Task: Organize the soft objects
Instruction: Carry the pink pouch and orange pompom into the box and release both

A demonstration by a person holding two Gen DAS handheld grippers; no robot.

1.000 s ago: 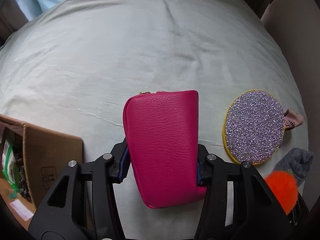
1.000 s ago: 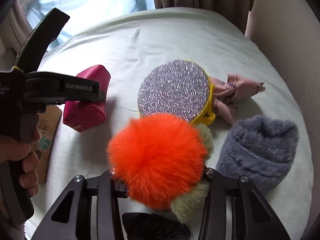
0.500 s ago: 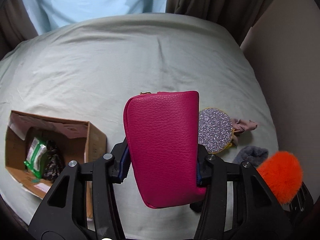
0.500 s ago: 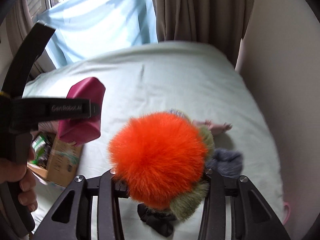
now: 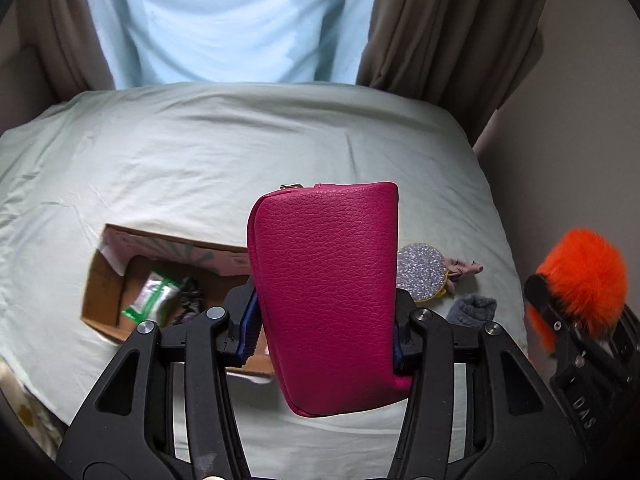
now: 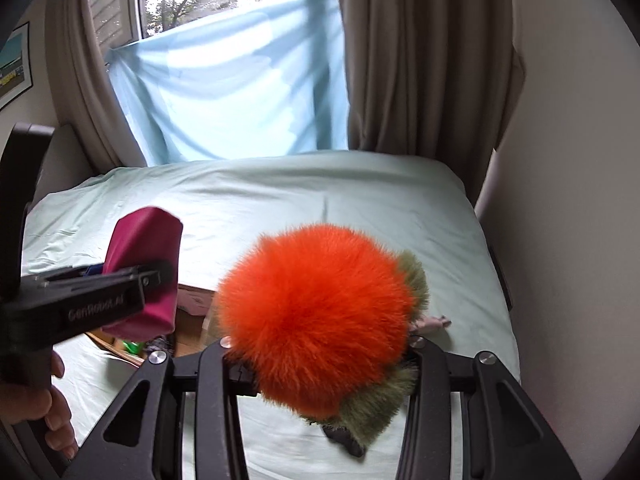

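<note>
My left gripper [image 5: 324,320] is shut on a magenta leather pouch [image 5: 328,292] and holds it high above the bed, over the right end of an open cardboard box [image 5: 104,280]. The pouch also shows in the right wrist view [image 6: 142,276]. My right gripper [image 6: 320,354] is shut on an orange and olive-green fur pom-pom [image 6: 316,320], also lifted high; it shows at the right edge of the left wrist view [image 5: 580,272]. A glitter disc [image 5: 420,276], a pink doll [image 5: 464,270] and a grey fuzzy item [image 5: 472,308] lie on the bed below.
The box holds a green-and-white packet [image 5: 150,292] and a dark item [image 5: 190,300]. The pale green bed [image 5: 240,152] reaches a beige wall on the right [image 5: 580,120]. Brown curtains [image 6: 420,60] and a blue cloth [image 6: 240,80] hang behind. A dark item [image 6: 344,438] lies under the pom-pom.
Both grippers have risen well above the bed with their loads. The box has come into fuller view under the left gripper, and the items on the bed look smaller.
</note>
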